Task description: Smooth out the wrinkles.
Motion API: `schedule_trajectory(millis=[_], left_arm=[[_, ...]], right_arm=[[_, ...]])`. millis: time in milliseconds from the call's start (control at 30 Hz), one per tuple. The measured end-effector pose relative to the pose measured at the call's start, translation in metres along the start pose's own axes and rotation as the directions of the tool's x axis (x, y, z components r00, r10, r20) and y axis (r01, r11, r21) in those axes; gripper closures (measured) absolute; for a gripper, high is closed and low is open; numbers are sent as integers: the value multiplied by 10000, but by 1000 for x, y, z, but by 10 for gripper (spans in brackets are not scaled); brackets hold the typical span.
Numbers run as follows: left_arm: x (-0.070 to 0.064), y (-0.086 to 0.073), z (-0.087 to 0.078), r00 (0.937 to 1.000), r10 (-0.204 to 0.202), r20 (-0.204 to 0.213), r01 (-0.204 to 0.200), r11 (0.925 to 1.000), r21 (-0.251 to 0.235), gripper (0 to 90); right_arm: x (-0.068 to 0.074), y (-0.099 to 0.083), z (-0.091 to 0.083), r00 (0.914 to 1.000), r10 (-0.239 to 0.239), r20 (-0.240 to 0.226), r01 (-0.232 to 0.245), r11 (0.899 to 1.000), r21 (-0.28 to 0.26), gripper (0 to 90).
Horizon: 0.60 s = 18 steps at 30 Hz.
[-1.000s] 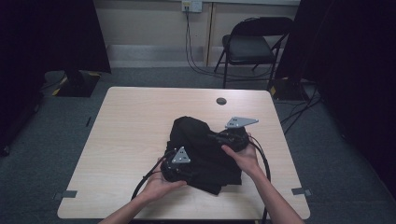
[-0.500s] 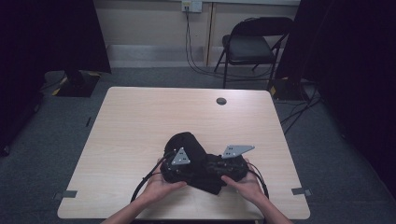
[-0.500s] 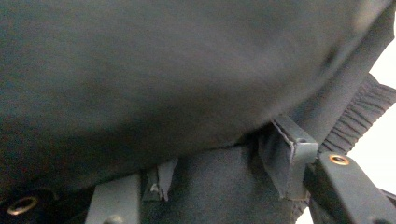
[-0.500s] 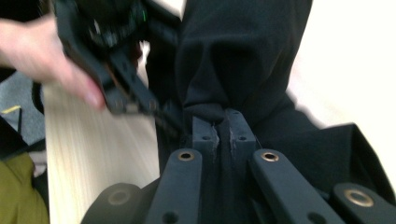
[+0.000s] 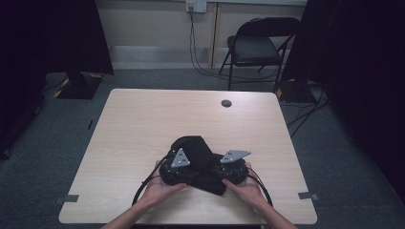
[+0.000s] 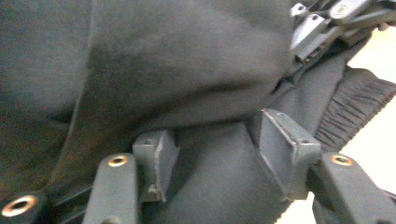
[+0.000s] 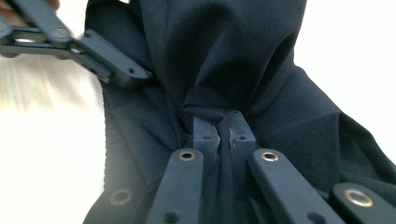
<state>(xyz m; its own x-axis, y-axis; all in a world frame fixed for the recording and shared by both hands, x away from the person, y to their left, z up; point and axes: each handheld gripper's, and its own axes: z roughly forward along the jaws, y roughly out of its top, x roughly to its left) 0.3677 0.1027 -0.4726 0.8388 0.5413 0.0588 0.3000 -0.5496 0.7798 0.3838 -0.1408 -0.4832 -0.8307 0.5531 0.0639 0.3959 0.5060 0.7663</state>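
A black garment (image 5: 197, 149) lies bunched near the front middle of the light wooden table (image 5: 143, 124). My left gripper (image 5: 181, 169) is at its left side. In the left gripper view this gripper (image 6: 219, 144) is open, its pads (image 6: 287, 144) spread, with dark cloth (image 6: 187, 70) and a ribbed hem (image 6: 355, 100) lying between and beyond them. My right gripper (image 5: 225, 171) is at the garment's right side. In the right gripper view it (image 7: 218, 127) is shut on a raised fold of the garment (image 7: 233, 60). The two grippers' tips are close together.
A round cable hole (image 5: 226, 103) sits near the table's far edge. A black folding chair (image 5: 260, 47) stands beyond the table, with cables on the floor around it. Grey tape marks (image 5: 305, 195) are by the front corners. Both hands are at the table's front edge.
My right gripper has pulled back toward the front edge with the cloth in it, folding the garment's far part over. The garment is now more tightly bunched. My left gripper has barely moved.
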Motion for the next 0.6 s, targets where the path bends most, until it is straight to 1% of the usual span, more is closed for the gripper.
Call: schedule_trajectory(millis=[33,67,100,133,167,200,233,267,300,333,367,400,467,500,567,600], left_arm=[[-1,2,-4,10000,64,-45,-65,10000,-63,545],[0,3,-9,10000,18,16,-17,9997,-237,544],[0,5,-15,9996,-163,241,174,9988,-458,546],[1,7,-20,9980,-352,523,385,9972,-635,550],[2,11,-27,9959,-450,784,517,9950,-860,549],[1,14,-30,9960,-390,799,473,9933,-1054,550],[2,18,-34,9958,-403,825,509,9901,-1309,552],[3,22,-37,9940,-497,970,639,9867,-1497,551],[4,26,-39,9922,-570,1110,753,9829,-1680,549],[5,30,-40,9921,-519,1145,718,9816,-1770,535],[6,34,-40,9919,-531,1157,736,9806,-1816,517],[6,38,-40,9920,-536,1144,746,9793,-1882,510],[4,46,-38,9940,-395,1023,589,9792,-1942,500],[4,51,-35,9942,-349,1018,543,9792,-1953,491],[5,62,-29,9960,-30,888,187,9843,-1758,479],[6,68,-26,9962,43,873,104,9859,-1673,476]], right_arm=[[-1,1,1,9998,-94,149,94,10000,-20,853],[-1,1,2,9998,-86,180,87,10000,-25,853],[-3,2,3,9998,-24,206,26,10000,-82,853],[-4,2,3,9998,87,155,-85,9999,-116,852],[-5,1,2,9998,205,58,-204,9997,-151,847],[-6,2,0,9995,288,-89,-290,9994,-190,840],[-6,2,-1,9992,381,-153,-385,9989,-269,832],[-6,3,-4,9980,578,-273,-588,9976,-359,816],[-5,4,-7,9977,561,-371,-576,9975,-420,792],[-2,5,-11,9977,492,-467,-515,9975,-494,759],[1,5,-14,9970,554,-544,-585,9967,-568,726],[4,5,-17,9953,606,-750,-651,9962,-582,729],[12,3,-20,9962,486,-717,-522,9974,-504,707],[16,1,-21,9957,493,-778,-528,9977,-431,714],[21,-2,-23,9955,437,-839,-464,9984,-310,721],[23,-4,-24,9955,383,-864,-408,9988,-272,714]])
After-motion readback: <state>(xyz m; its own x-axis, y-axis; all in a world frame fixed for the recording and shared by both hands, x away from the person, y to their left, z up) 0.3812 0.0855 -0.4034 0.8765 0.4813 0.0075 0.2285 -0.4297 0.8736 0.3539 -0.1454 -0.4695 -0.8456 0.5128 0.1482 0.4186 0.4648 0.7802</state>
